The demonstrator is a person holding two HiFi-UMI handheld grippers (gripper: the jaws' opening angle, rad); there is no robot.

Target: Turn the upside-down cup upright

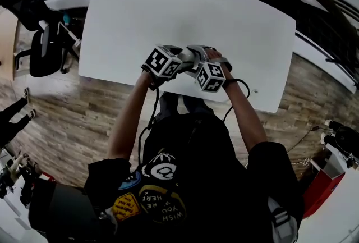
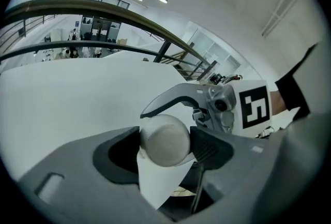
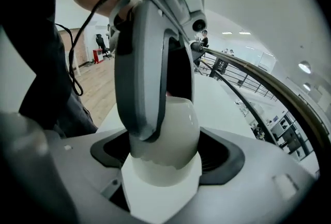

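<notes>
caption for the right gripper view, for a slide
Right gripper holds the white cup between its jaws while the left gripper grips it from the opposite side.

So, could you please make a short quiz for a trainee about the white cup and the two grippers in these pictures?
1. Choose one. What is between the jaws of the right gripper? A) a white cup B) a spoon C) nothing
2. In the head view, where over the table are the left gripper and the right gripper?
3. True or false: the cup stands alone on the table, with no gripper at it.
Key: 1. A. 2. Close together, by the table's near edge. 3. False: both grippers have the cup between their jaws.
</notes>
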